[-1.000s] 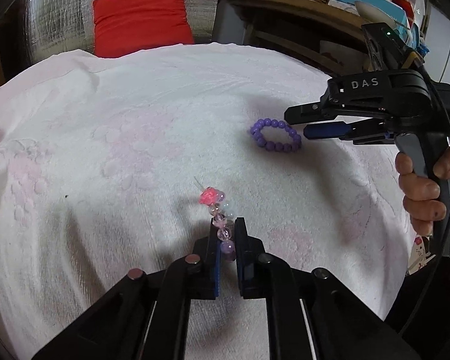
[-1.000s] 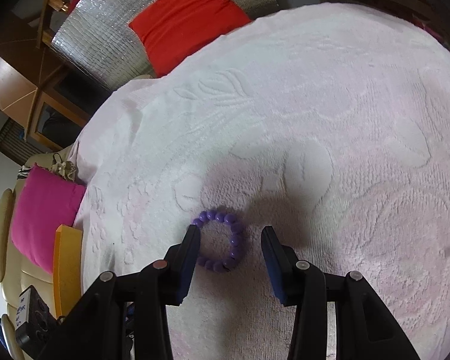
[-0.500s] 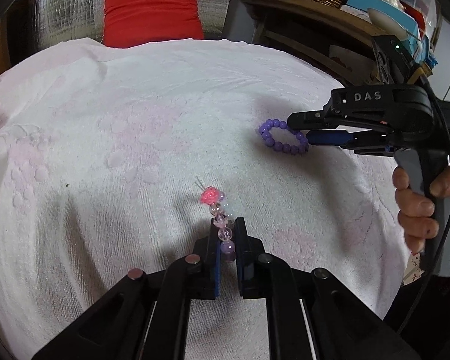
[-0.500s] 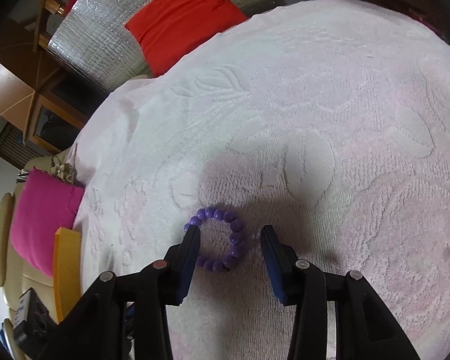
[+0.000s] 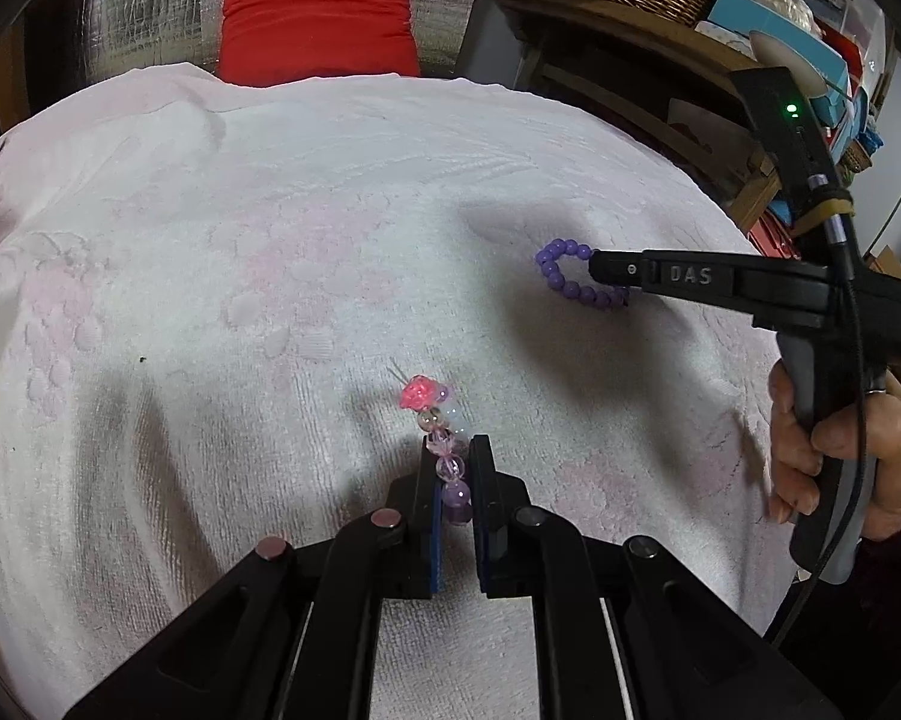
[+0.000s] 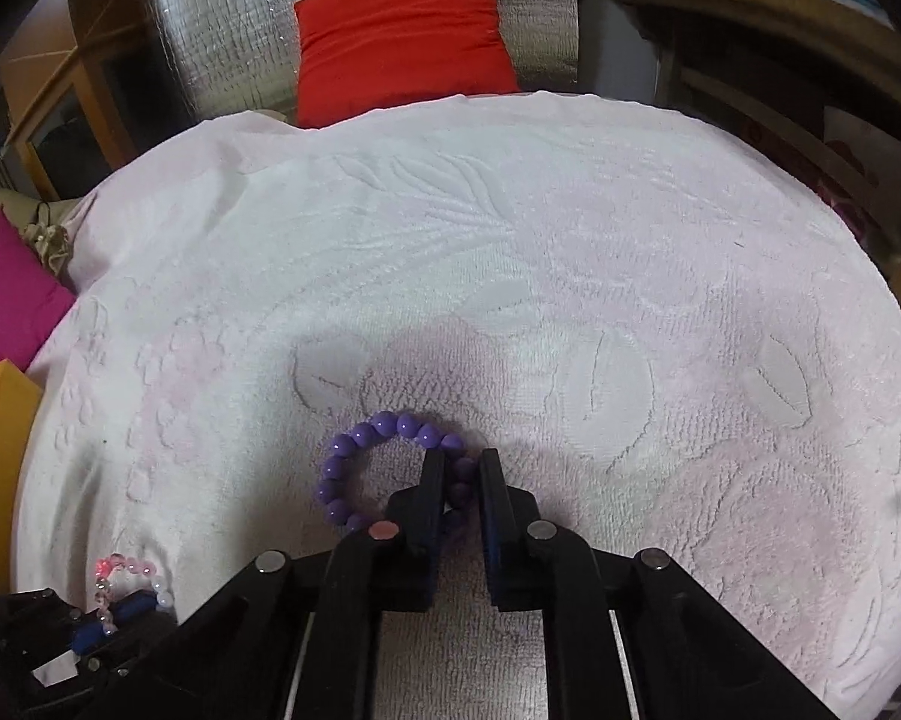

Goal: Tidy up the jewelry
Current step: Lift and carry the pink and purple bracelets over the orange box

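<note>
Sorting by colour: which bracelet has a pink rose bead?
The pink-and-clear bracelet in the left tongs; the purple bracelet has plain, uniform beads.

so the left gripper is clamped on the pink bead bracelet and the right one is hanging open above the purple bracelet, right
Not quite: the right gripper is shut on the purple bracelet, jaws just closed, as the right wrist view shows. The left gripper does clamp the pink bead bracelet.

Surface under a pale pink embossed towel [image 6: 510,276]

A purple bead bracelet [image 6: 354,450] lies on it, one side between the right claw's [image 6: 459,471] jaws, its loop spreading to their left.
</note>
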`<state>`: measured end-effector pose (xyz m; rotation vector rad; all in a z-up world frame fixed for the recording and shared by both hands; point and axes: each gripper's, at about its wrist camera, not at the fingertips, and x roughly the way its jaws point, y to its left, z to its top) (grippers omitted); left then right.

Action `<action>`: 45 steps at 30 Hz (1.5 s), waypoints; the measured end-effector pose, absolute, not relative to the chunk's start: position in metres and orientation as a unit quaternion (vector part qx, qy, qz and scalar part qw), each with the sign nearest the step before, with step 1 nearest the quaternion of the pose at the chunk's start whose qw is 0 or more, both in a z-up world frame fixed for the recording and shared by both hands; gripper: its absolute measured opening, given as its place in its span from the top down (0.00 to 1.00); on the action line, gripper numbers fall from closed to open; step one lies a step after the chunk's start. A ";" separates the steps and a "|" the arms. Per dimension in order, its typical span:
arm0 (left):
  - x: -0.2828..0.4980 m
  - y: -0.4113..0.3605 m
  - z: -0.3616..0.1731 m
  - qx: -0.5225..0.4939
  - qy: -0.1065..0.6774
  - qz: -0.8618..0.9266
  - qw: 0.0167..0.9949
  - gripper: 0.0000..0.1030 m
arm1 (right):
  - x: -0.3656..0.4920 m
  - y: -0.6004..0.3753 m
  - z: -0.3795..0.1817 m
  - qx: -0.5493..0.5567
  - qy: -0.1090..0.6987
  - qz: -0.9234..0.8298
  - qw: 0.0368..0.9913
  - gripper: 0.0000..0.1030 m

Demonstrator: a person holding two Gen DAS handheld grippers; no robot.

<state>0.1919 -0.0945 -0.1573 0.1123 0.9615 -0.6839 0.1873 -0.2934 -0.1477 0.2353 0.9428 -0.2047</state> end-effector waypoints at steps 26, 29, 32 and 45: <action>0.205 -0.092 -0.168 0.045 0.458 -0.303 0.834 0.91 | 0.176 -0.243 -0.152 0.022 0.478 -0.056 0.876 0.86; 0.202 -0.087 -0.166 0.040 0.458 -0.305 0.834 0.91 | 0.174 -0.247 -0.150 0.027 0.473 -0.058 0.879 0.89; 0.201 -0.084 -0.165 0.040 0.454 -0.297 0.839 0.91 | 0.171 -0.248 -0.147 0.034 0.464 -0.054 0.883 0.90; 0.191 -0.064 -0.152 0.051 0.437 -0.264 0.858 0.91 | 0.169 -0.245 -0.129 0.073 0.425 -0.034 0.901 0.90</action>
